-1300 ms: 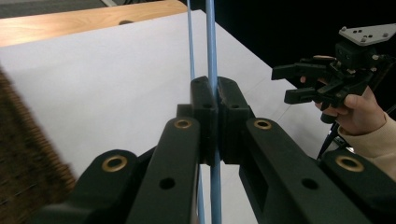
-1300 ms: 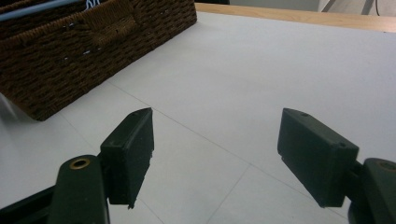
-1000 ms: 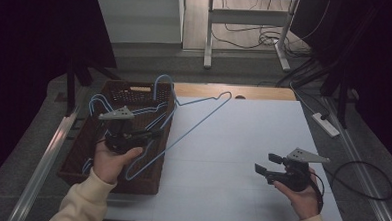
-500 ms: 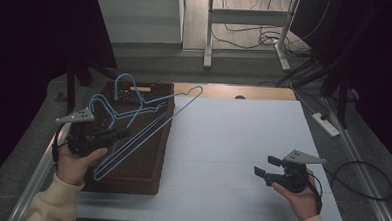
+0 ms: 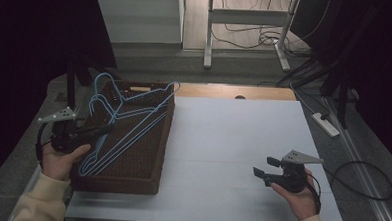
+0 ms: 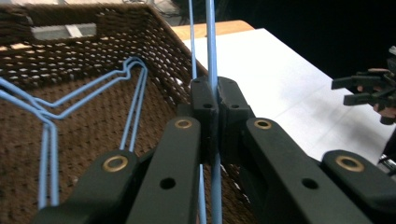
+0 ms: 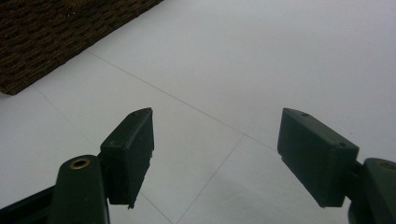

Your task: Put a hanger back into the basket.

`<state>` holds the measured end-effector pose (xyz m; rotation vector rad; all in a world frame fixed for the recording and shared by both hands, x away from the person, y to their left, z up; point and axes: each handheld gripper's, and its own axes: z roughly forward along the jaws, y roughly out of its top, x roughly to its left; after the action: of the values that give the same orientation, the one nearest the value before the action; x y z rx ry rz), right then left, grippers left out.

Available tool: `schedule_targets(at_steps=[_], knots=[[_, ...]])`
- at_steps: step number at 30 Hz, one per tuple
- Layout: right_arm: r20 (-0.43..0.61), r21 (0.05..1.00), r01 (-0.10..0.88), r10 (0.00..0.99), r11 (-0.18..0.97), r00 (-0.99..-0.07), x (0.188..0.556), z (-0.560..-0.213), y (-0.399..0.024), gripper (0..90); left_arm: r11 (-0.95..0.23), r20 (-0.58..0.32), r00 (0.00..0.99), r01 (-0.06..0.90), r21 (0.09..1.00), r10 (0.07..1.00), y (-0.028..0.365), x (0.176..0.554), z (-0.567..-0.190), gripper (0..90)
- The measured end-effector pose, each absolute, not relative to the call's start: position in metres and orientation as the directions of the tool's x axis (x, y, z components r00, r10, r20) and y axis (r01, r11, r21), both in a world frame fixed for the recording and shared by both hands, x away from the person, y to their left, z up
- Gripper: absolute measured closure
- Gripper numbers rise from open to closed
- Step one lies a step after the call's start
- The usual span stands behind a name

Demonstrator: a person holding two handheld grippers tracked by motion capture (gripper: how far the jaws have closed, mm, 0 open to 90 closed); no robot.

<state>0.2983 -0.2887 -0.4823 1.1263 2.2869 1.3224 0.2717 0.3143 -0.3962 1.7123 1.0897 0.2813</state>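
The left gripper (image 5: pixel 100 130) is clamping its jaws tight on the thin wire of a blue hanger (image 5: pixel 133 119), the two pads pressed together with only the wire between them. In the left gripper view the grip is plain: the blue wire (image 6: pixel 212 56) is running straight up out of the closed pads (image 6: pixel 204 100) and on past the top edge, with a second blue strand just beside it. The held hanger is lying tilted over the brown woven basket (image 5: pixel 154 153) at the left end of the white table (image 5: pixel 242 142), its hook (image 5: pixel 174 84) reaching past the basket's far right corner. The person's left hand (image 5: pixel 62 157) is sitting outside the basket's left wall.

The right gripper (image 5: pixel 262 172) is holding its jaws well apart with nothing between them. It is resting in the person's right hand (image 5: pixel 300 197) near the front right of the table, far from the basket.

The high view is showing a cluster of blue hangers bunched at the basket's far left corner. The left gripper view is looking inside the basket instead, where more blue hangers (image 6: pixel 93 93) are lying flat on the woven floor, and it is catching the right gripper far off at its right edge. The right gripper view is giving the bare white tabletop between its open fingers (image 7: pixel 130 149), with a corner of the basket (image 7: pixel 56 37) at upper left.
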Motion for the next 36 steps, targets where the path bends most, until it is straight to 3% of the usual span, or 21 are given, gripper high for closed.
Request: schedule_targets(at_steps=[12,36], knots=[[0.140,0.823,0.492,0.736,0.286,-0.662,0.299,-0.483,-0.289,27.7,-0.090,-0.246,0.557,0.506,0.858,0.793,0.328,0.288,-0.398,86.8],[0.137,0.819,0.494,0.737,0.291,-0.662,0.299,-0.484,-0.288,28.0,-0.153,-0.252,0.516,0.619,0.771,0.819,0.325,0.303,-0.443,86.8]])
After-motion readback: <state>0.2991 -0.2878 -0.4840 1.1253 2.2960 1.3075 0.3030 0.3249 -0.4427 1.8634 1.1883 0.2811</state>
